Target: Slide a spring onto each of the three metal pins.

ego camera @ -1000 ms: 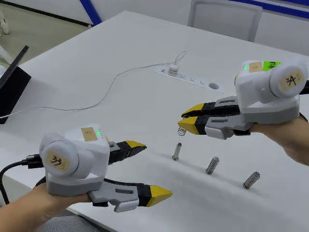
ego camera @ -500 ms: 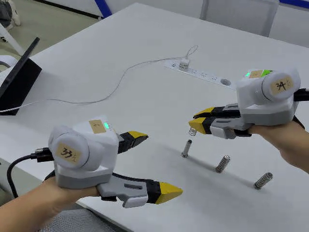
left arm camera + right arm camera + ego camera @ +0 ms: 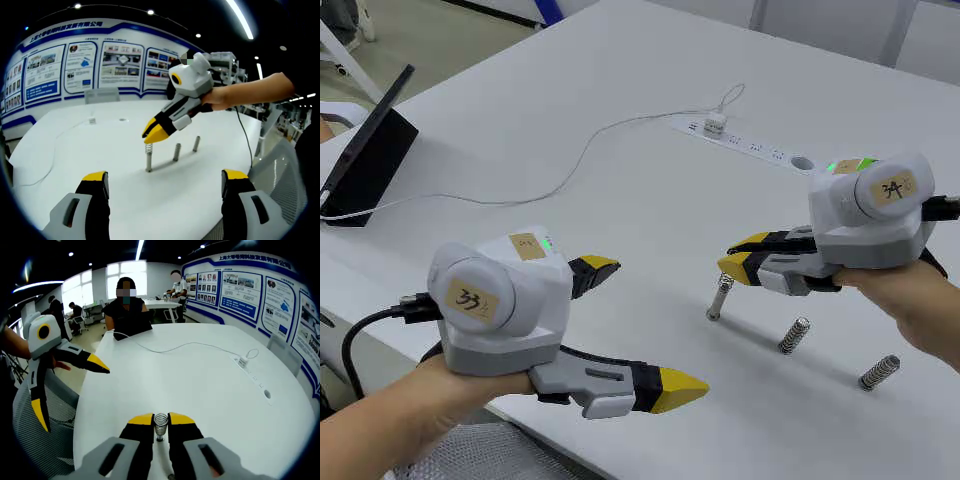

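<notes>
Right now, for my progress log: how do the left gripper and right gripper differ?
The left gripper is open and empty; the right gripper is shut on a spring. The left gripper hovers apart from the pin; the right gripper holds its spring at that pin's top. Both have yellow tips and white bodies.

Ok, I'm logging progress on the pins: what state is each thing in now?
left hand-held gripper: open, empty
right hand-held gripper: shut on spring
spring: held at the left pin's top, not slid down
left pin: upright, shaft bare
middle pin: spring on
right pin: spring on
</notes>
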`<state>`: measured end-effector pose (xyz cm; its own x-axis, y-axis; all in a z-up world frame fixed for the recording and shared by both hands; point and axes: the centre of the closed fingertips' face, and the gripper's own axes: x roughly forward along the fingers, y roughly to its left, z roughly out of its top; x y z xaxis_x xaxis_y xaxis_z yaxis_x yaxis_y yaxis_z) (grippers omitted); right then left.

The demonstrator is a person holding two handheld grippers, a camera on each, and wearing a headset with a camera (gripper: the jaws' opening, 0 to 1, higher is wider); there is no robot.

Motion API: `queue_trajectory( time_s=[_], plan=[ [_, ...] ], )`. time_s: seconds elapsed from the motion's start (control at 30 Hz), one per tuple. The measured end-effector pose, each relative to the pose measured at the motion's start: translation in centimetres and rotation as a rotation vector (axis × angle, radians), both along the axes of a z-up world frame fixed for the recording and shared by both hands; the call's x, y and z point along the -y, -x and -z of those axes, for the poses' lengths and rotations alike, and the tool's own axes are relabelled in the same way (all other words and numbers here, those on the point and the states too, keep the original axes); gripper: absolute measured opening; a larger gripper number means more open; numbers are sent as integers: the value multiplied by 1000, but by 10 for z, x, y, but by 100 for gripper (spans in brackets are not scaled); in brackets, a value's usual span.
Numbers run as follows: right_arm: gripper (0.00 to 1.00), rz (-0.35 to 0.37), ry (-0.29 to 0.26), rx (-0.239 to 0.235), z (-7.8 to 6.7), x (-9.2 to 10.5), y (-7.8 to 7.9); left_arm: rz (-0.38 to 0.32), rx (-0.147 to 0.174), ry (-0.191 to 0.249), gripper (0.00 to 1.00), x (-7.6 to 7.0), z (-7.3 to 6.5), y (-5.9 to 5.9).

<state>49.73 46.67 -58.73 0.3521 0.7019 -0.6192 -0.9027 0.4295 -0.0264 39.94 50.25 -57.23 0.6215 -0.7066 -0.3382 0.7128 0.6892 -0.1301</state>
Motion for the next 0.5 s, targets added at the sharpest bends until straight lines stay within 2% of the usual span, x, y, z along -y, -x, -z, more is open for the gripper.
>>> queue_trajectory(
  time_s=[0.17,0.43,0.5],
  plan=[
    [11,1,20,-8,9,2,1,-2,-5,-10,98,-1,2,0],
    [11,0,35,-24,24,1,0,-22,-19,0,100,-4,2,-2],
    [11,-13,60,-18,30,1,1,-22,-24,-2,100,-4,3,-2]
  ],
)
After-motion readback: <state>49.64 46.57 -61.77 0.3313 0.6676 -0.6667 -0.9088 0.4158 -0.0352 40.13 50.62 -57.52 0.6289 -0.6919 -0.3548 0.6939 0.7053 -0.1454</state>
